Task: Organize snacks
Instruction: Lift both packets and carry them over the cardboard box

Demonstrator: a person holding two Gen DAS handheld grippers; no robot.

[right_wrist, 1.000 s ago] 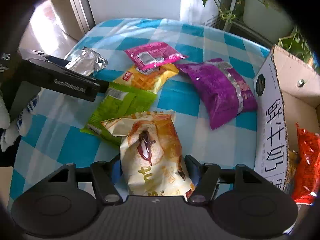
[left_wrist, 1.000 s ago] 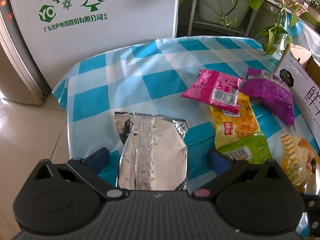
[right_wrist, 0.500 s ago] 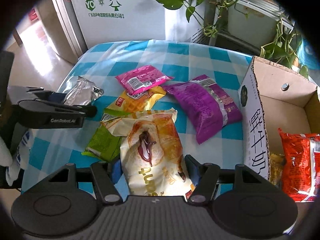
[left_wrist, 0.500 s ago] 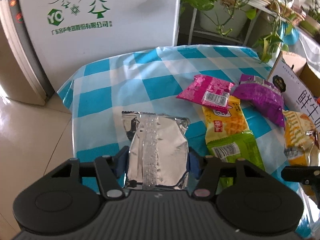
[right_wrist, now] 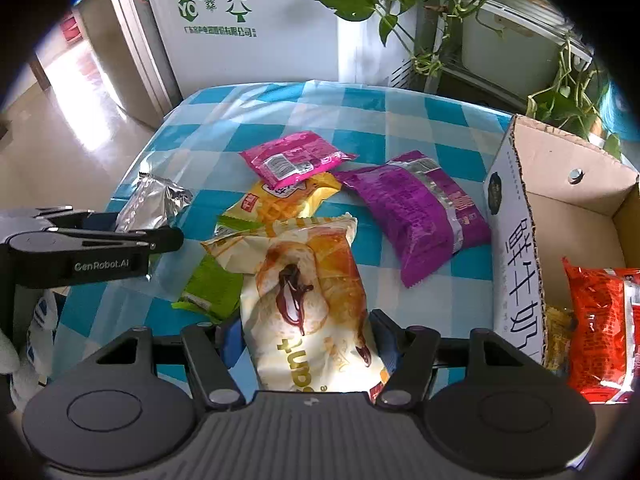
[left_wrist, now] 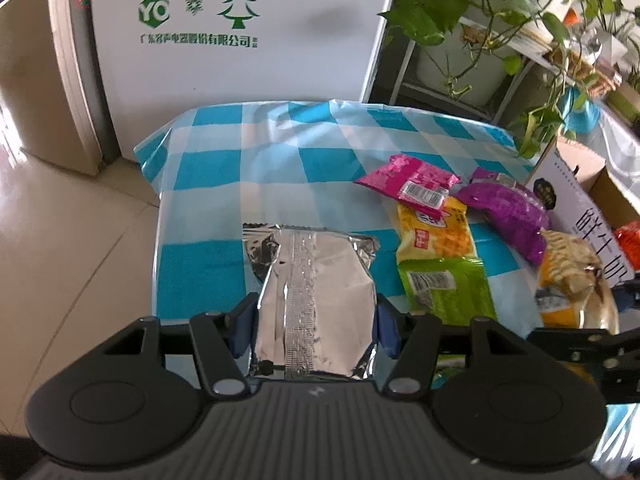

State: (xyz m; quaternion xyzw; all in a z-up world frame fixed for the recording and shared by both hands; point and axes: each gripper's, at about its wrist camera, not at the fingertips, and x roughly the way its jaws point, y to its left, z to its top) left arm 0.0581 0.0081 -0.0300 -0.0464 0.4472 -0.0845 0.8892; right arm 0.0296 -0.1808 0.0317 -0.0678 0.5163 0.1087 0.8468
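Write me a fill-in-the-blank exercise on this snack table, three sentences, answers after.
1. The left gripper is shut on the ____ packet.
2. The pink packet lies partly on the ____ waffle packet.
3. A red packet already lies inside the cardboard ____.

Answers: silver; yellow; box

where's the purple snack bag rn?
Right wrist view: purple bag lies on the tablecloth, right of the pink packet, beside the cardboard box.
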